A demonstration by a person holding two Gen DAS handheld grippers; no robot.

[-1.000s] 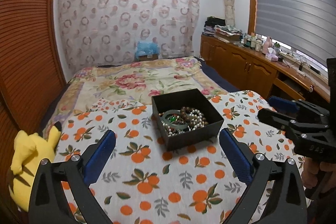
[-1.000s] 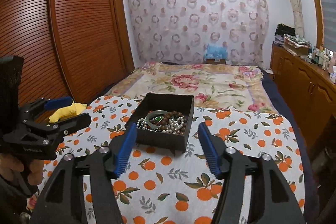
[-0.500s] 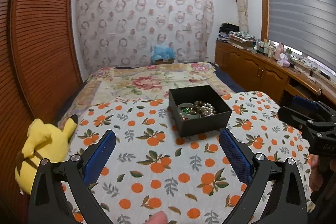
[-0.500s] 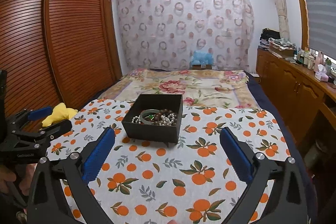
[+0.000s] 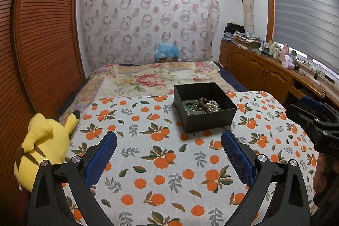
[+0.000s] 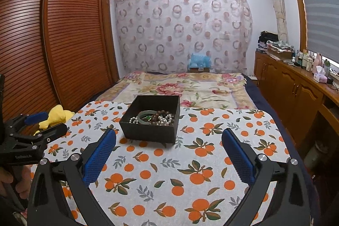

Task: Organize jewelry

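Two grippers hang over an orange-print cloth point(image 5: 161, 154) spread on a surface at the foot of a bed point(image 6: 182, 86), both spread wide and holding nothing; the left gripper point(image 5: 168, 153) shows its blue pads point(image 5: 101, 156) well apart, with the right gripper point(image 6: 168, 151) in the same pose beside it (each also appears at the edge of the other's view, gripped by a bare hand point(image 6: 12, 181)). Ahead of both sits an open black box point(image 6: 151, 120) on the cloth, clear of either gripper; inside it lies a tangle of jewelry: a pale green bangle point(image 6: 146, 115), a strand of white pearls point(image 5: 214, 105) and a string of dark brown beads point(image 6: 163, 115), all heaped toward the box's near side. At the cloth's left edge a yellow plush toy point(image 5: 42, 149) rests against a louvred wooden wardrobe point(image 6: 63, 35); wooden cabinets point(image 5: 260, 71) line the right wall under a shaded window, their top crowded with bottles and folded cloth.
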